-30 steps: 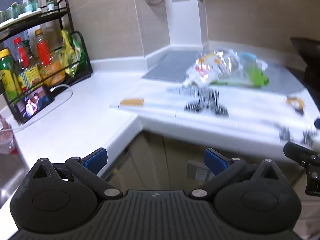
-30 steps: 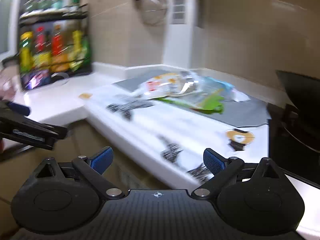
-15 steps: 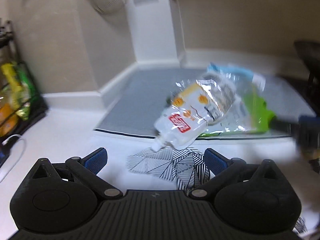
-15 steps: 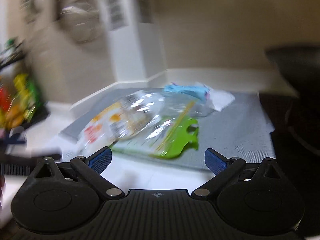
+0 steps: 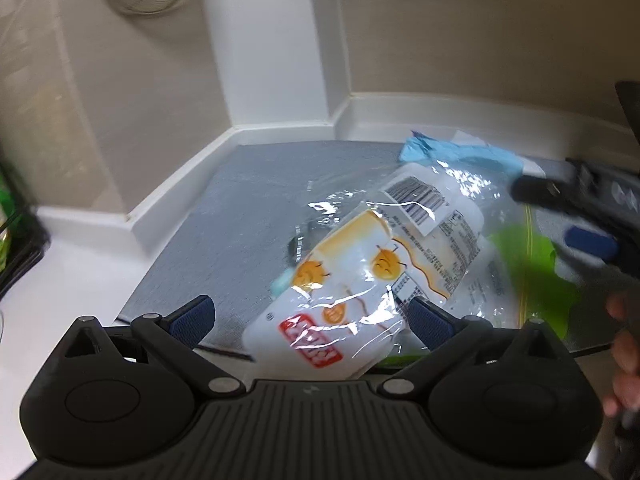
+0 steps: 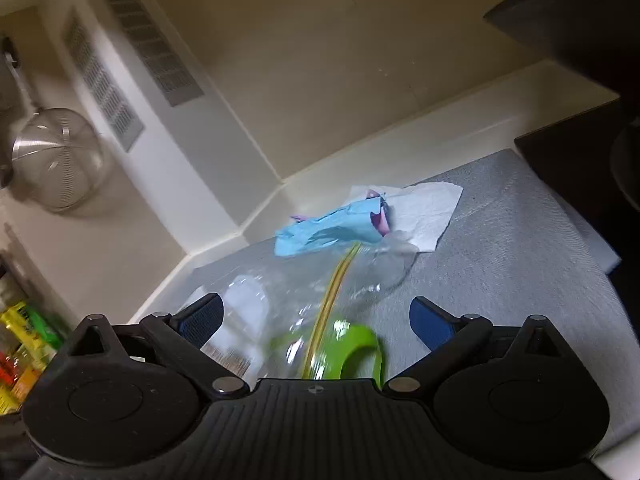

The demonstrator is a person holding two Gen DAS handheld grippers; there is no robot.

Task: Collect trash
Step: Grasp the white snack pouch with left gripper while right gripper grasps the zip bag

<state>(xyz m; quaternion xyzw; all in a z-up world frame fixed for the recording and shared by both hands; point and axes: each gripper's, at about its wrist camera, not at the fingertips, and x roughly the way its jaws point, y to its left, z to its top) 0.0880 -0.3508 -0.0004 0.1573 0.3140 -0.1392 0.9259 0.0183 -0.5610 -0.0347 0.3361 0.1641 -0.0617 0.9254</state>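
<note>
A white and orange food pouch [image 5: 372,272] lies on a grey mat [image 5: 240,216], wrapped in a clear plastic bag [image 6: 304,300] with a green handle [image 6: 352,348] and a yellow seal line. Crumpled blue paper [image 6: 328,228] and a white tissue [image 6: 428,208] lie behind it on the mat. My left gripper [image 5: 310,316] is open, low over the pouch's near end, its pads either side of it. My right gripper [image 6: 316,316] is open over the clear bag and shows at the right in the left wrist view [image 5: 576,216].
The grey mat [image 6: 500,248] fills a counter corner against beige walls and a white vented column [image 5: 272,40]. A metal strainer [image 6: 56,160] hangs on the wall. A dark stove and pan [image 6: 592,152] stand at right. Bottles on a rack [image 6: 20,352] are at left.
Both grippers have moved forward from the counter's front edge to right above the trash pile on the mat. The right gripper has tilted. Both stayed open.
</note>
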